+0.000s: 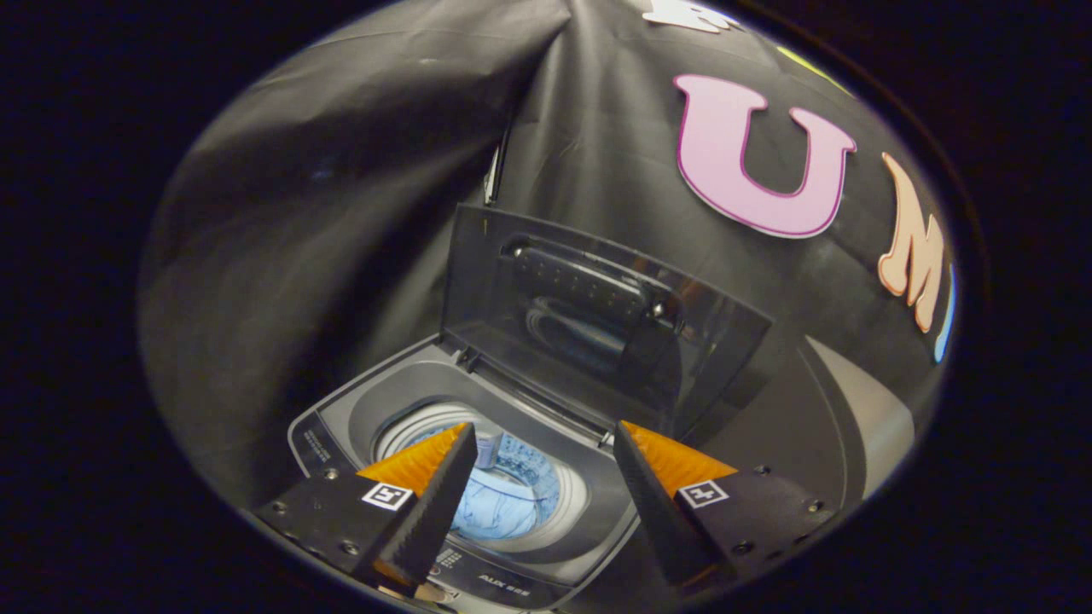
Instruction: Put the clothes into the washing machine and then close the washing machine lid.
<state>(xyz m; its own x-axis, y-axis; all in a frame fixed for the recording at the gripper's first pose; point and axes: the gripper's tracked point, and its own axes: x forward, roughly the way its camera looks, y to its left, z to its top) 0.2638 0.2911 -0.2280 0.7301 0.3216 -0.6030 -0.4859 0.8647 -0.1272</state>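
The gripper hangs above the washing machine, fingers spread and empty. The clothes — pale blue, soft, limp — lie inside its drum. The lid stands upright behind the drum — rigid, probably light; its top edge offers a push point, with open room above.

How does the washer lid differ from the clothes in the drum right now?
The washer lid is dark, rigid and see-through, standing raised open beyond the gripper; the clothes are light blue, soft and crumpled. The lid rises behind the drum opening, while the clothes lie down inside it, between the open, empty jaws. Neither is touched by the gripper.
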